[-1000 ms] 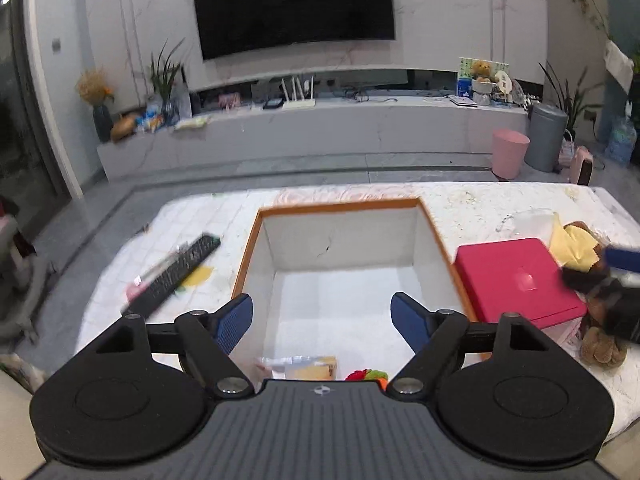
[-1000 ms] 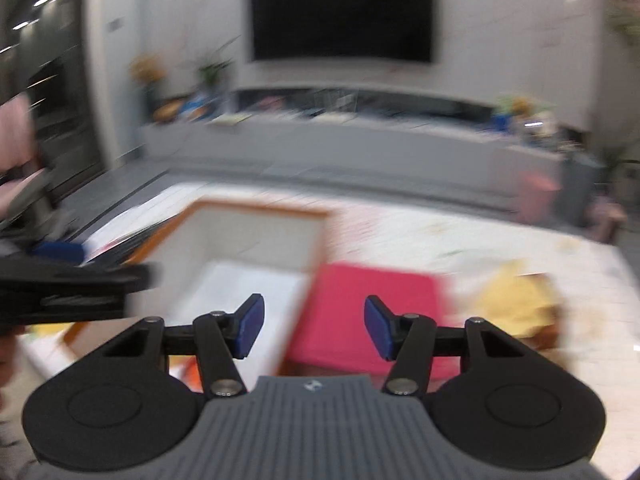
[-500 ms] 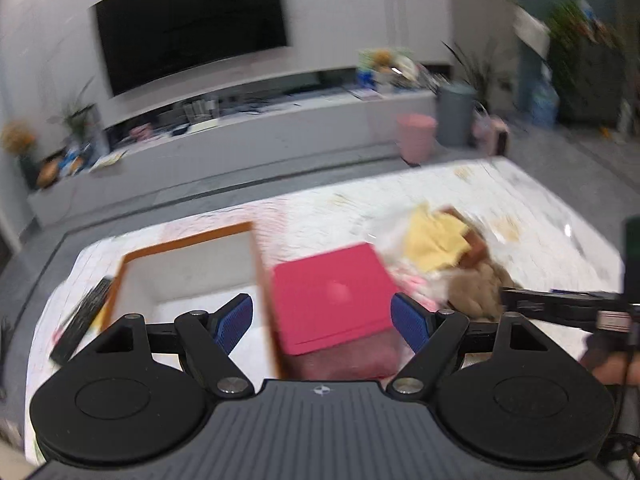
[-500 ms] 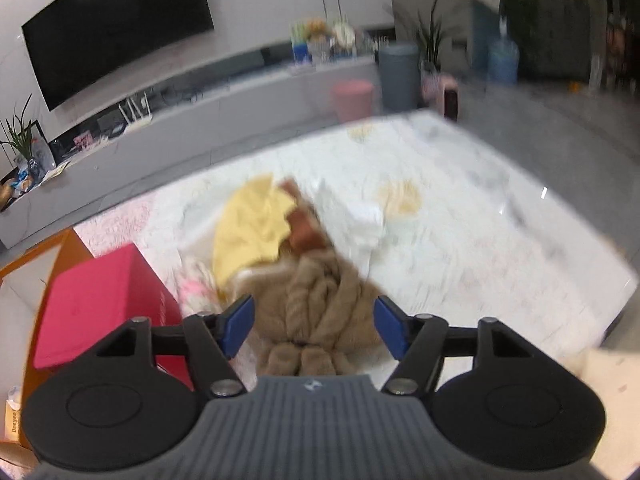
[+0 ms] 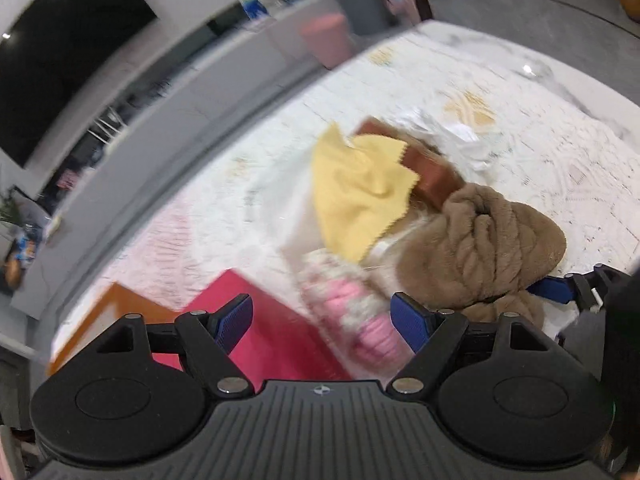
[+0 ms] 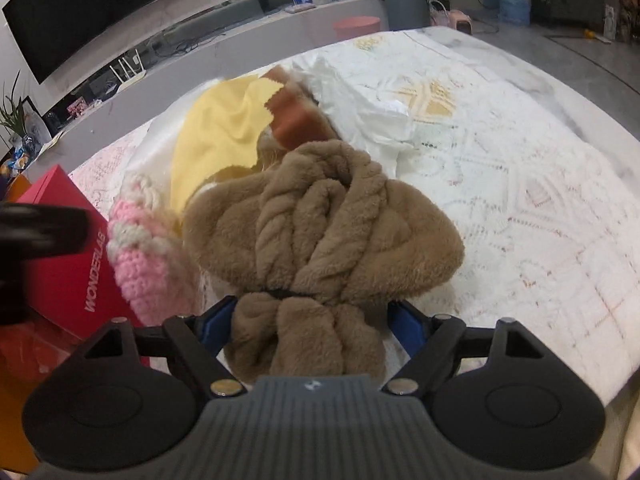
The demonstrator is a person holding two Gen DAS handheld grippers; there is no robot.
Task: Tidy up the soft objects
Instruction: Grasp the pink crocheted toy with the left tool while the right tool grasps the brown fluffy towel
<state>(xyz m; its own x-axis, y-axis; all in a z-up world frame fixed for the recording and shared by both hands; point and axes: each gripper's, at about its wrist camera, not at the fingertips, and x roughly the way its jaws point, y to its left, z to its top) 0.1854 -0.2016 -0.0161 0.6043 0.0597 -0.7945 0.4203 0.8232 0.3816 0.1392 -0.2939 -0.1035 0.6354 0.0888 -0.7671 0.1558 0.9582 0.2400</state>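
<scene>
Behind, a grey-floored living room holds a long pale console under a dark wall TV point(image 6: 96, 8), with a grey bin point(image 6: 406, 2) and a pink bin point(image 6: 356, 27) beside it. Nearer, the table point(image 6: 520, 184) fills most of both views, draped in a white lacy cloth with faded gold and pink patterns. On it a red box point(image 6: 76, 256), flat-sided and printed WONDERLAB, sits left of a heap of soft things. Biggest in the heap is the brown plush point(image 6: 320, 224), fuzzy and twisted into thick rope-like coils, cinched by a dark band. Behind it lie a thin yellow cloth point(image 6: 216, 136) with zigzag edges, a rust-brown felt piece point(image 6: 296, 116) and crumpled white fabric point(image 6: 360, 96). A pink-and-cream crochet piece point(image 6: 140, 256) touches the plush's left side.

The right gripper point(image 6: 310, 322) has just been widening; its blue pads straddle the plush's lower lobes without squeezing them. The left gripper point(image 5: 322, 320) stands spread over the crochet and box, gripping nothing.
</scene>
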